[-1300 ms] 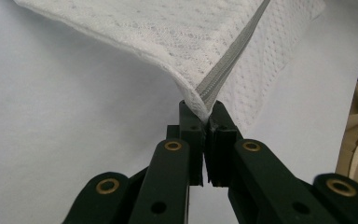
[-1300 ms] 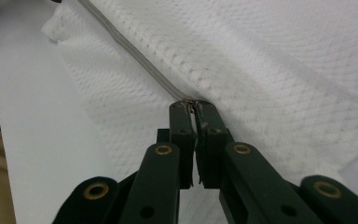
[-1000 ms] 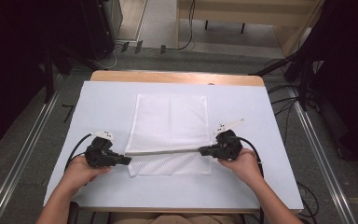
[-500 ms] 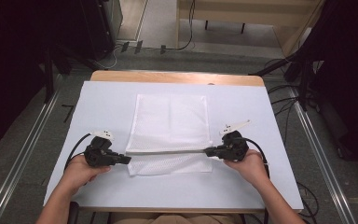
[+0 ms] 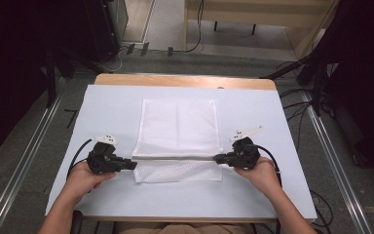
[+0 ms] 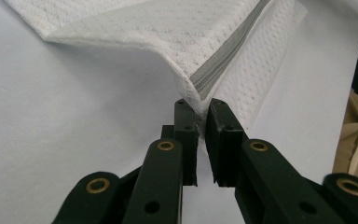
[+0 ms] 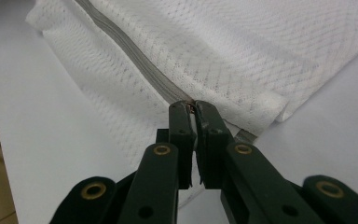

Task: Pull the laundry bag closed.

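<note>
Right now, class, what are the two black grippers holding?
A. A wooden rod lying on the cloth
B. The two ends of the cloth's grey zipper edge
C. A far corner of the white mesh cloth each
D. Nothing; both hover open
B: the left gripper and right gripper are each shut on an end of the grey zipper edge of the white mesh cloth.

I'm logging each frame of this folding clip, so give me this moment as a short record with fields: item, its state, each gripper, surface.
item: white mesh bag with a grey zipper
state: flat on the far side, near edge lifted along the zipper line, a strip lying nearer the person
left gripper: shut on the bag at the zipper's left end
right gripper: shut on the bag at the zipper's right end
surface: white table
</note>
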Available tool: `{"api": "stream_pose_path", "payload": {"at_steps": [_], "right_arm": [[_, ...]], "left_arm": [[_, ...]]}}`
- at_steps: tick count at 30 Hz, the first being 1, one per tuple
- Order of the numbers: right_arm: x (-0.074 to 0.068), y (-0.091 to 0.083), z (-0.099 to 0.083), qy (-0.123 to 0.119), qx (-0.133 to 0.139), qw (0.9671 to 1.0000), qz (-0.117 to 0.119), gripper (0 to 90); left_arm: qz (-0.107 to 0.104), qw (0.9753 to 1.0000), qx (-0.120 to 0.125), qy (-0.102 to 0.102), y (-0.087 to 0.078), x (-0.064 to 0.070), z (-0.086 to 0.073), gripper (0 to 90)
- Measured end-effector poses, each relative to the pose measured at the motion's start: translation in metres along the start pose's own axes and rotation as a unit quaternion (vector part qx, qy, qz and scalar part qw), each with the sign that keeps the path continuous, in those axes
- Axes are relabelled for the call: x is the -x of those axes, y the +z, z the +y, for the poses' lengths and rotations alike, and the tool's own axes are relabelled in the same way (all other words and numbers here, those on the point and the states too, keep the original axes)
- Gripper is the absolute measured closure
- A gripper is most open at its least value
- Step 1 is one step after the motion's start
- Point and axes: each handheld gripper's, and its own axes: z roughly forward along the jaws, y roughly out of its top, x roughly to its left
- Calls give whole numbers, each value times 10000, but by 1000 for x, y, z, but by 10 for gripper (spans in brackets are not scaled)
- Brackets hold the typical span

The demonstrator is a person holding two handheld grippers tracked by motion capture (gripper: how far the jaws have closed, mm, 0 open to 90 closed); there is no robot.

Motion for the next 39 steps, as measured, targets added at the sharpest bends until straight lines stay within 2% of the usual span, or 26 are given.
{"api": "stream_pose_path", "payload": {"at_steps": [3, 6, 9, 16, 20, 22, 26, 28, 34, 39], "right_arm": [[0, 0, 0, 1, 37, 10000, 3, 867], [-1, 2, 1, -105, 69, 9999, -78, 823], [-4, 3, 1, -163, 63, 9997, -153, 777], [-3, 3, -2, -293, 373, 9984, -298, 571], [0, 0, -3, -417, 672, 9957, -486, 462], [2, -1, -4, -431, 749, 9944, -609, 412], [9, -2, -5, -304, 941, 9917, -823, 370], [14, -4, -6, -215, 1027, 9901, -931, 357], [26, -11, -10, 8, 1139, 9865, -1175, 339], [37, -13, -13, 193, 1174, 9847, -1270, 331]], "left_arm": [[-77, 10000, -58, -24, 2, 0, 1, 774], [-173, 9998, -52, -88, 4, 0, 1, 648], [-148, 9998, 40, -156, 2, -1, 1, 586], [147, 9987, 407, -286, -3, -5, 3, 398], [428, 9969, 562, -344, -7, -7, 3, 377], [467, 9963, 596, -399, -8, -8, 3, 373], [637, 9952, 568, -471, -8, -12, 3, 361], [710, 9941, 639, -509, -10, -13, 3, 355], [920, 9887, 976, -667, -18, -20, 1, 343], [1177, 9826, 1106, -914, -25, -29, -2, 343]]}}
